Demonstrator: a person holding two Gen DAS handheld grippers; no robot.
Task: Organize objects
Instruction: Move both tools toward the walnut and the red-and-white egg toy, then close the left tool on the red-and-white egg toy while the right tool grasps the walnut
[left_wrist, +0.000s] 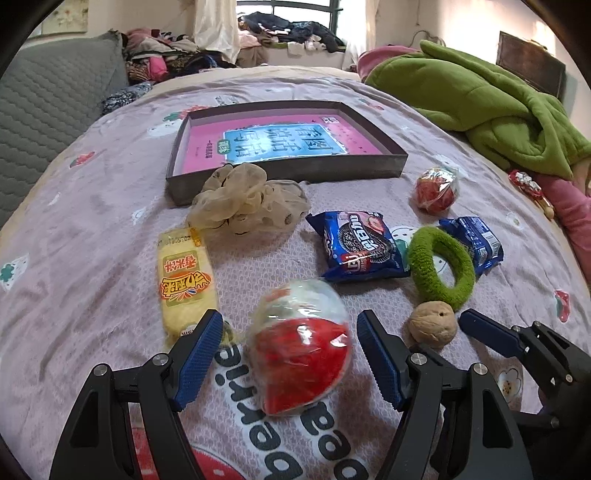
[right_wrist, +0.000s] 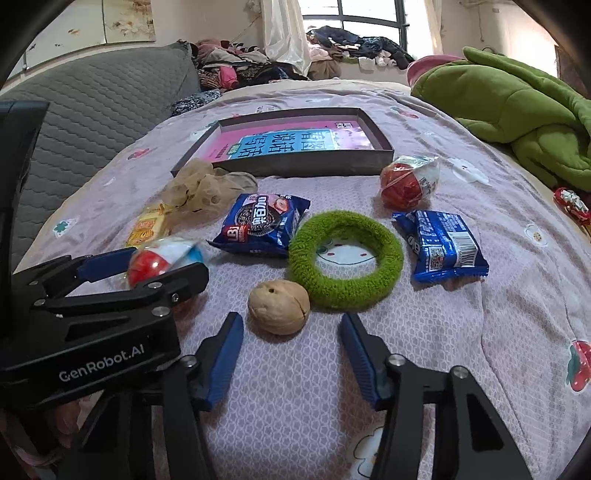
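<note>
On the bed lie loose objects before a shallow grey box (left_wrist: 284, 171) holding a pink book (left_wrist: 280, 142). My left gripper (left_wrist: 290, 347) is open, its fingers on either side of a wrapped red-and-white egg toy (left_wrist: 299, 350); it also shows in the right wrist view (right_wrist: 162, 260). My right gripper (right_wrist: 291, 349) is open just before a walnut (right_wrist: 279, 312), which also shows in the left wrist view (left_wrist: 432, 323). A green hair ring (right_wrist: 345, 258), two blue cookie packs (right_wrist: 264, 225) (right_wrist: 441, 245), a second wrapped egg (right_wrist: 410, 182), a yellow snack pack (left_wrist: 184, 286) and a beige scrunchie (left_wrist: 247, 201) lie around.
A green blanket (left_wrist: 480, 107) is heaped at the back right, with a small red wrapped item (left_wrist: 524, 184) below it. A grey quilted cushion (left_wrist: 48, 107) stands at the left. Piled clothes (left_wrist: 280, 33) lie at the far end by the window.
</note>
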